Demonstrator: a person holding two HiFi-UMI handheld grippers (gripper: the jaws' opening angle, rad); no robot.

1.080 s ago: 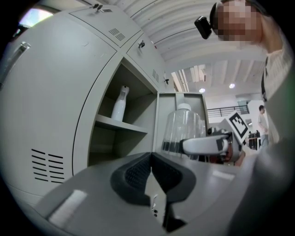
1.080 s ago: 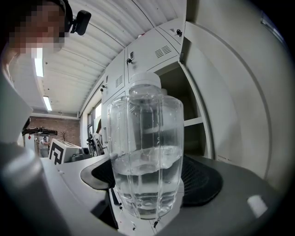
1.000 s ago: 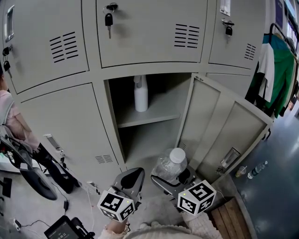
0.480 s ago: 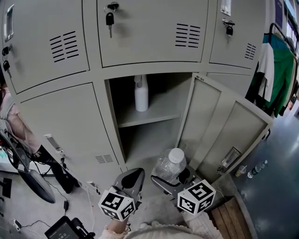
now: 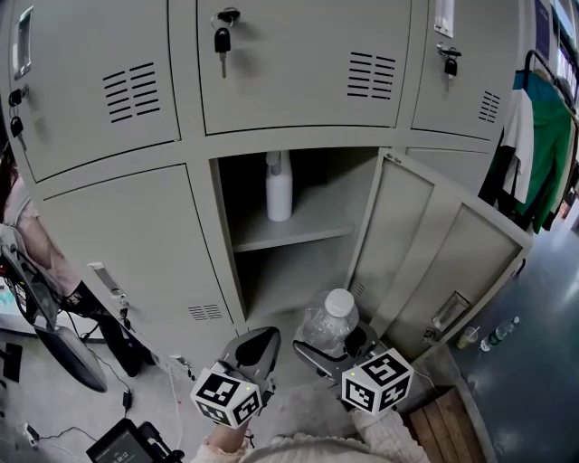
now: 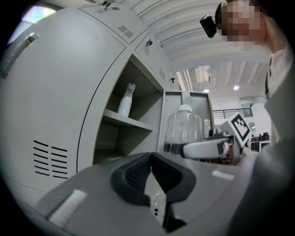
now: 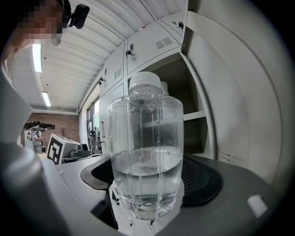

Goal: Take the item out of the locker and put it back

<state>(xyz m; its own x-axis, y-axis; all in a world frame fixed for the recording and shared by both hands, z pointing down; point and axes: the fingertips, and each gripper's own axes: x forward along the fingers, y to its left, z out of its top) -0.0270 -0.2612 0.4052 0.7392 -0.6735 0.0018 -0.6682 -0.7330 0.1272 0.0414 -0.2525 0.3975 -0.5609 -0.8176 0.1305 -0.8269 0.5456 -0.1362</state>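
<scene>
Although the view tilts slightly, little changes: right gripper (image 5: 336, 344) stays clamped on bottle (image 5: 330, 318), lower centre, outside the open locker (image 5: 289, 271). Left gripper (image 5: 256, 348) closed, empty. Bottle is out; return still pending, I judge.

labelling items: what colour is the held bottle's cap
White cap on the clear bottle; right gripper view shows it best.

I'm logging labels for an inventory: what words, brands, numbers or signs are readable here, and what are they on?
No text can be read anywhere.
Pale plate on the upper right locker door: nothing legible.
Dark device on the floor: display too small to read.
Marker cubes: black-and-white square patterns only, no words.
Clear bottle and white bottle: no print shows.
</scene>
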